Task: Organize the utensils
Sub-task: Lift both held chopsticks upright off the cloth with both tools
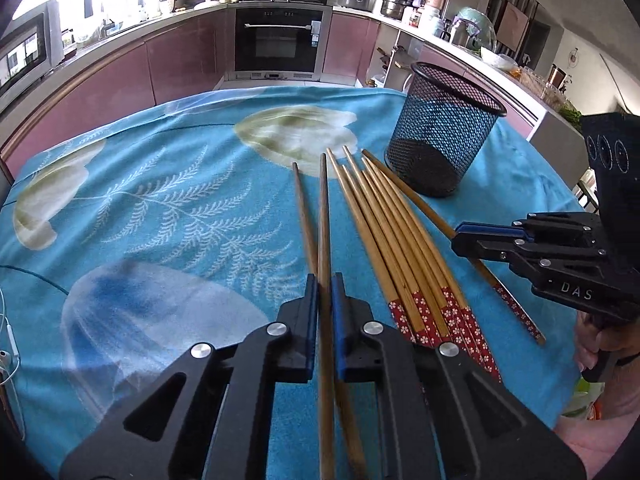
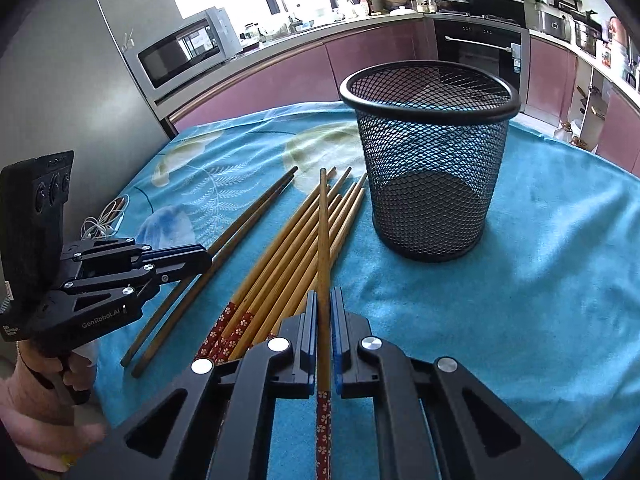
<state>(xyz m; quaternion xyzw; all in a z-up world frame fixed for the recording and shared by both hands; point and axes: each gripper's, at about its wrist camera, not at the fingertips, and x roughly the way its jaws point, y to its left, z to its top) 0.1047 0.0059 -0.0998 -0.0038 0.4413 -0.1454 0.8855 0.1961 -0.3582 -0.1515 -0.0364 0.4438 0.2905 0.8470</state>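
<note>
The step in hand looked like the pick-up: both grippers had one chopstick each, and the mesh cup (image 2: 430, 160) stood upright on the blue floral cloth (image 2: 540, 300), with nothing visible inside. The left gripper (image 1: 325, 308) was clenched on a dark brown chopstick (image 1: 325, 220), its blue pads pressing the shaft from both sides; the second dark chopstick (image 1: 306, 220) lay just beside it on the cloth. The right gripper (image 2: 325, 320) was grasping a light bamboo chopstick (image 2: 323, 232) w/ red flower-pattern end, held near that end, tip pointing toward the cup. The rest of the bamboo chopsticks (image 2: 288, 248) lay in a fan btw. the two grippers, near the cup's base. Judgement: task was at its start, most sticks not yet in the cup. Next move probably called for lifting the held stick, turning it more vertical & bringing the tip over the rim before letting go; a low approach could knock the light cup.
</note>
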